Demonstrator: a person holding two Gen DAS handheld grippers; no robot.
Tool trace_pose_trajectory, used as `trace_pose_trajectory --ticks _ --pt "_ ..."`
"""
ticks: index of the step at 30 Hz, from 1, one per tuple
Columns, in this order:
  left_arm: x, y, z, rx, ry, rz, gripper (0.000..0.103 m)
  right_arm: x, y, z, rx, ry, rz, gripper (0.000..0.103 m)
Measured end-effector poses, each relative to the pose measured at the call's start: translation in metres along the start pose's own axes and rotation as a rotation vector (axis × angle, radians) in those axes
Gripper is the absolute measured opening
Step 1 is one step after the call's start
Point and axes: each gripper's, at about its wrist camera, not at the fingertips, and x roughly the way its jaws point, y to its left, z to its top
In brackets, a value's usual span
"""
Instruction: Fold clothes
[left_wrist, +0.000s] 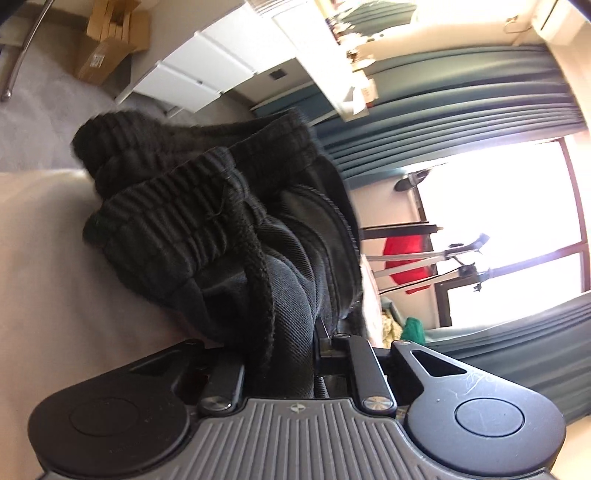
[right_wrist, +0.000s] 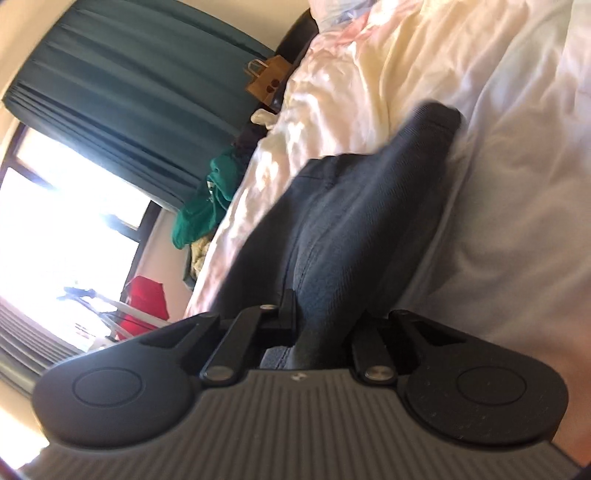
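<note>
Over the pale bed (right_wrist: 517, 166), we are gripping the dark sweatpants (left_wrist: 229, 236) with both grippers. Our left gripper (left_wrist: 284, 354) is pinching narrow on the ribbed waistband end with its drawcord (left_wrist: 258, 280); our right gripper (right_wrist: 317, 325) is pinching narrow on smoother cloth, the garment running straight away from its jaws. We are judging the long axis as spanning between our hands, neither nearer. No containers are showing.
</note>
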Motion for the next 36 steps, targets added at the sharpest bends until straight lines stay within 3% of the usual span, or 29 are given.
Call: trace_pose_trajectory --ticks 4,6,14,18,23,25,26,30,32,33,36 --pt "-0.004 -0.021 -0.015 -0.01 -0.022 -0.004 0.014 -0.027 0.0 0.006 -0.012 0.022 0.006 0.011" --pt "-0.082 0.001 -0.023 -0.013 -0.021 0.0 0.014 -0.043 -0.002 0.01 -0.004 0.038 0.01 0.011" --pt "-0.175 0.011 -0.025 -0.014 0.006 0.036 0.015 -0.098 -0.027 0.024 0.092 0.114 0.016 0.01" --pt "-0.182 0.01 -0.029 0.109 0.06 0.135 0.02 -0.091 -0.035 0.021 0.003 0.197 -0.071 0.011" --pt "-0.194 0.014 -0.042 0.172 0.056 0.187 0.033 -0.088 -0.067 0.018 0.19 0.226 -0.076 0.015" --pt "-0.2 0.015 -0.05 0.203 0.052 0.209 0.049 -0.089 -0.078 0.017 0.273 0.222 -0.057 0.016" --pt "-0.204 0.016 -0.055 0.235 0.052 0.225 0.051 -0.089 -0.08 0.017 0.286 0.222 -0.055 0.018" --pt "-0.201 0.011 -0.072 0.329 0.016 0.259 0.07 -0.094 -0.081 0.019 0.29 0.16 -0.051 0.03" --pt "-0.195 0.008 -0.078 0.355 0.002 0.265 0.072 -0.094 -0.082 0.02 0.289 0.125 -0.034 0.051" --pt "-0.191 0.008 -0.08 0.364 0.001 0.271 0.073 -0.092 -0.083 0.02 0.29 0.116 -0.026 0.055" --pt "-0.171 0.009 -0.082 0.365 0.005 0.29 0.073 -0.082 -0.085 0.022 0.278 0.113 -0.022 0.057"
